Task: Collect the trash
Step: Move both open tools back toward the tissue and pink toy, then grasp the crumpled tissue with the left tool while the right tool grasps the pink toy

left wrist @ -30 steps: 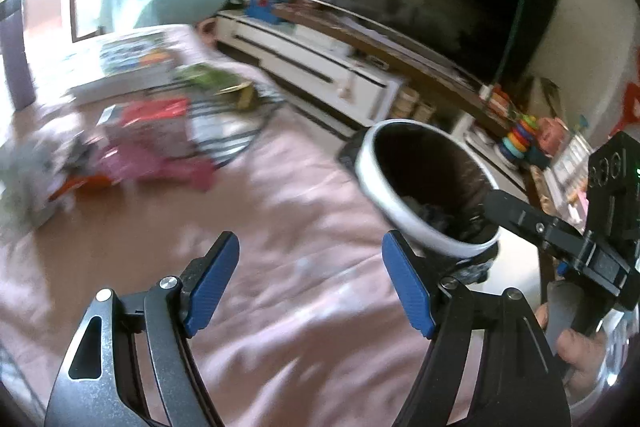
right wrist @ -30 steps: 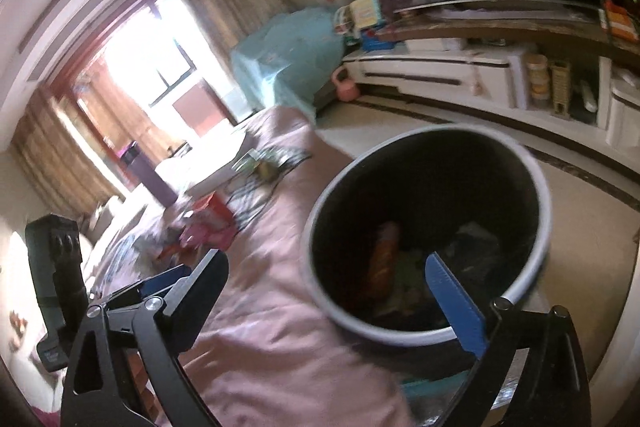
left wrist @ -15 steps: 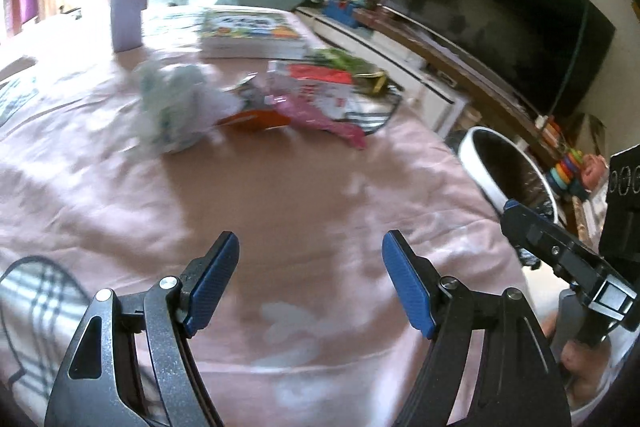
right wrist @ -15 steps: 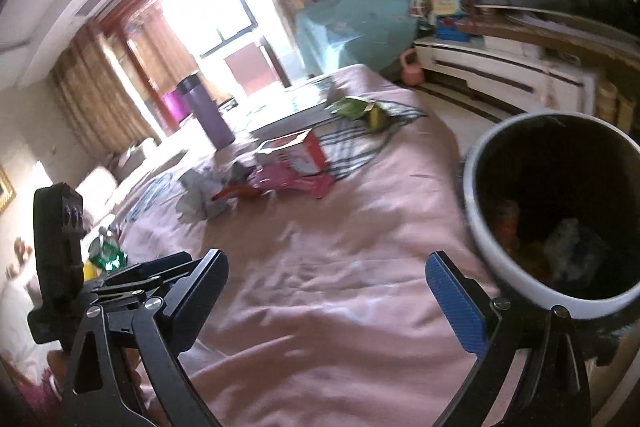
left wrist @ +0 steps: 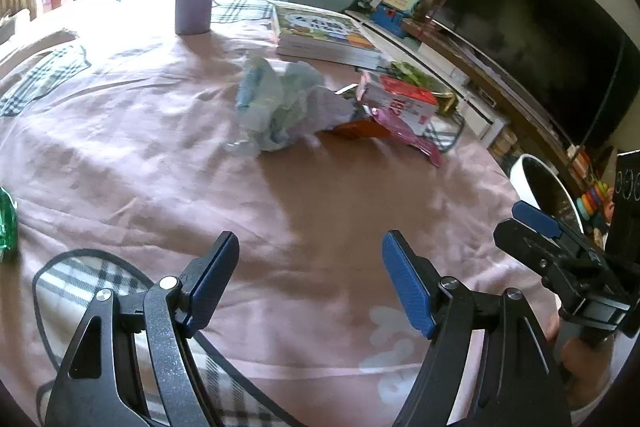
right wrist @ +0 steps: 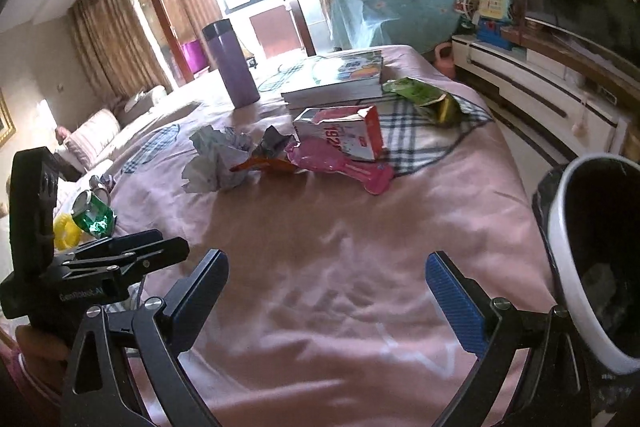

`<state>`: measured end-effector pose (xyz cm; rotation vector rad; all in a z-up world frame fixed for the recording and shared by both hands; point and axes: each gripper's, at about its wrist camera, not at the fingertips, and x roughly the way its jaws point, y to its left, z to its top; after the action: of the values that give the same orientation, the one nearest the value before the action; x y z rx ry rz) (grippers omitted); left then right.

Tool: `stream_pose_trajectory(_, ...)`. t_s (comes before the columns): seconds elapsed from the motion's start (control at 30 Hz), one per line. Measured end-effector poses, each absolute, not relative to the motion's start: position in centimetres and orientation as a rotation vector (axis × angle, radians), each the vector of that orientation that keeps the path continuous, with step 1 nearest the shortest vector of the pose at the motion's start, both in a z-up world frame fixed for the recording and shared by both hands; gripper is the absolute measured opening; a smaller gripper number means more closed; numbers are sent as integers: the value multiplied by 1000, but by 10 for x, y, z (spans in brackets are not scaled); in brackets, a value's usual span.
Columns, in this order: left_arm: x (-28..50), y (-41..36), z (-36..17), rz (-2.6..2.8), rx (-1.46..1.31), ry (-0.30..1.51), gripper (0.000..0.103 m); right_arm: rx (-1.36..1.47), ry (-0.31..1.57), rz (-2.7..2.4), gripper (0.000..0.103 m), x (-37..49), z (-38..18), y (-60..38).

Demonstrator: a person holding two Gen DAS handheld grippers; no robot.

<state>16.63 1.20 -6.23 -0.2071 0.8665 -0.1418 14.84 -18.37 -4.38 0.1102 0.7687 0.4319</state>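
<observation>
Both hand-held grippers hang over the pink cloth [right wrist: 328, 247] with jaws released and nothing between them: the left hand-held gripper [left wrist: 308, 287] and the right hand-held gripper [right wrist: 326, 287]. The trash, namely crumpled paper [right wrist: 218, 163], a carton [right wrist: 346, 135] and a pink wrapper [right wrist: 336, 165], lies farther away in a pile. The bin [right wrist: 568, 259] stands at the right edge.
</observation>
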Motion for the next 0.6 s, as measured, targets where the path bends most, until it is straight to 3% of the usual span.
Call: stream_pose_trajectory(0.6, 219, 29, -56, -97, -162, 853, 76, 45, 780, 461, 99, 203, -48, -165)
